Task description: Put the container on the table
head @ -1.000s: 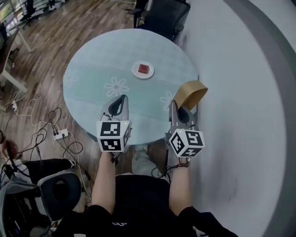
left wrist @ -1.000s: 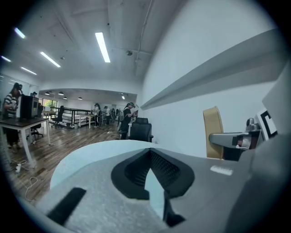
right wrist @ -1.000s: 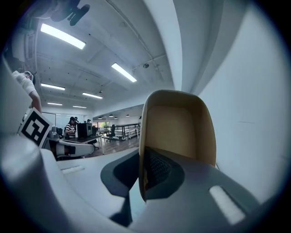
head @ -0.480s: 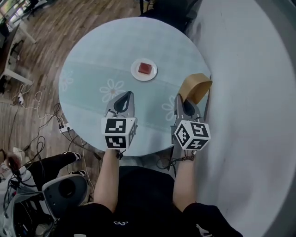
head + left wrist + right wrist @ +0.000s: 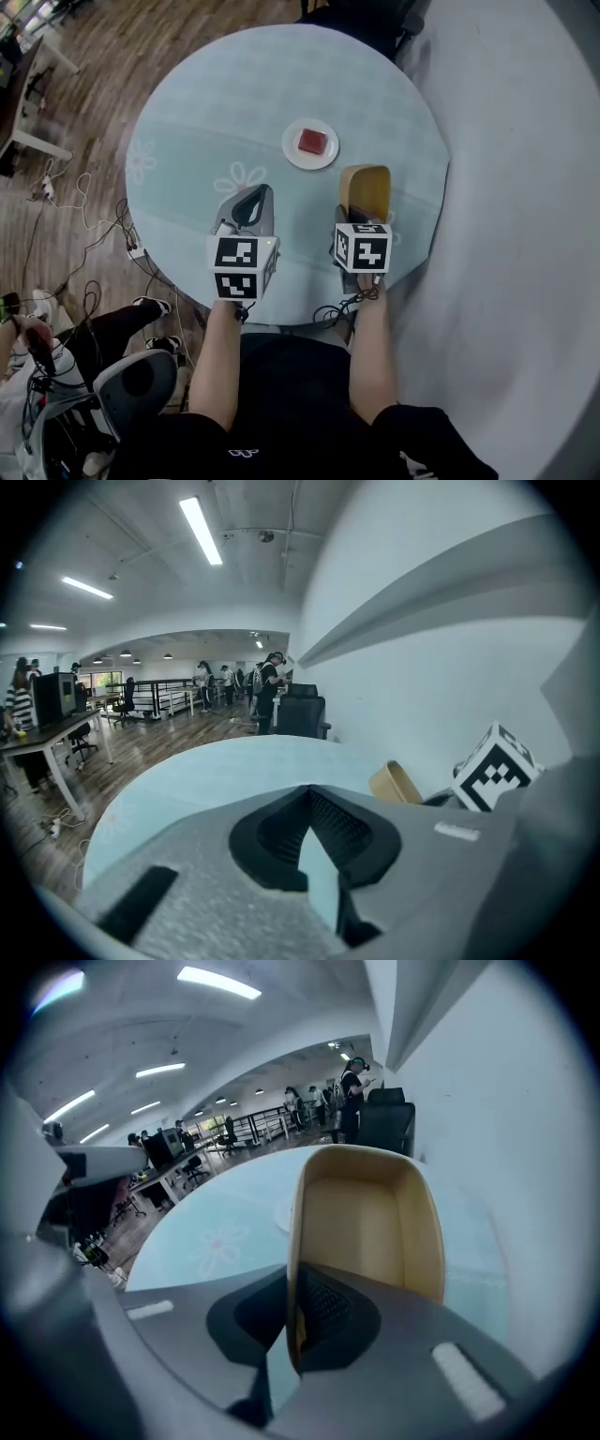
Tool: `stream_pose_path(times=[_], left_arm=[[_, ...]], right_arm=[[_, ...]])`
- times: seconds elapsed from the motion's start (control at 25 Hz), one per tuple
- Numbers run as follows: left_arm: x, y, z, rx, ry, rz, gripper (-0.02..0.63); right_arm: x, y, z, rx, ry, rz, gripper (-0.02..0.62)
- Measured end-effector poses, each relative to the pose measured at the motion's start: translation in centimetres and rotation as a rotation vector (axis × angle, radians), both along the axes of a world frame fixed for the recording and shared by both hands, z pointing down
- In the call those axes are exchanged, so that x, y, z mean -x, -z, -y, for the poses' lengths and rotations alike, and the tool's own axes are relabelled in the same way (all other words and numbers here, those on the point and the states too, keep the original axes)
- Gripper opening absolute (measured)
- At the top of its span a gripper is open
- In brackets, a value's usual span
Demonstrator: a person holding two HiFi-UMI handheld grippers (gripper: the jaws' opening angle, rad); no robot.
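Right gripper view only: tongs (image 5: 294,1288) apparently pinch container (image 5: 367,1213).

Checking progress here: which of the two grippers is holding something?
The right gripper: its jaws clamp the wall of the tan container. The left gripper has nothing between its jaws.

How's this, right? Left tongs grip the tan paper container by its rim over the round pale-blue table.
Wrong side: the right tongs grip the tan paper container by its rim over the round pale-blue table; the left tongs hold nothing. The right gripper view shows it.
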State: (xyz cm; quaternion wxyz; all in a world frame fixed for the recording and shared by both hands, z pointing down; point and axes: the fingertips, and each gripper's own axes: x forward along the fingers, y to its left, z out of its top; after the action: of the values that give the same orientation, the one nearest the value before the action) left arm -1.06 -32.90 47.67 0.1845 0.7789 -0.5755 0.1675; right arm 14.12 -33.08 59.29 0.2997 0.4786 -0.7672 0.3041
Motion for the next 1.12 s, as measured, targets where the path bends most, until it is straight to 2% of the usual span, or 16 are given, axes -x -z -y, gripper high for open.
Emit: stream_pose_path(times=[0.2, 0.36, 0.44, 0.56, 0.68, 0.76, 0.88, 1.0, 1.12], left_arm=[[3.1, -1.6, 0.4, 0.042, 0.045, -0.01, 0.003], [5.3, -1.4, 1.0, 0.039, 0.074, -0.013, 0.003], [5.9, -1.1, 1.3, 0.032, 0.078, -0.015, 0.003], [6.2, -0.7, 1.8, 0.022, 0.071, -0.013, 0.003], [6.1, -0.4, 2.5, 0.012, 0.06, -0.016, 0.003], [5.9, 0.1, 3.0, -0.004, 0.05, -0.021, 0.003], [5.1, 2.0, 4.0, -0.077, 0.029, -0.076, 0.003], [4.2, 5.2, 4.6, -0.187, 0.007, -0.164, 0.003], [3.8, 8.1, 4.7, -0.268, -0.001, -0.165, 0.003]], right_arm=[[2.3, -4.9, 0.4, 0.088, 0.059, -0.104, 0.014], [4.2, -6.9, 1.2, 0.157, 0.077, -0.126, 0.019], [4.7, -7.4, 1.5, 0.182, 0.079, -0.134, 0.061], [5.3, -6.7, 2.0, 0.173, 0.09, -0.129, 0.18], [5.1, -3.8, 3.4, 0.062, 0.06, -0.09, 0.178], [4.8, -0.3, 5.2, -0.067, 0.023, -0.034, 0.155], [4.0, 6.9, 7.7, -0.327, -0.043, 0.052, 0.013], [4.0, 13.7, 8.1, -0.527, -0.047, 0.166, 0.011], [3.9, 18.7, 7.1, -0.642, -0.06, 0.265, 0.011]])
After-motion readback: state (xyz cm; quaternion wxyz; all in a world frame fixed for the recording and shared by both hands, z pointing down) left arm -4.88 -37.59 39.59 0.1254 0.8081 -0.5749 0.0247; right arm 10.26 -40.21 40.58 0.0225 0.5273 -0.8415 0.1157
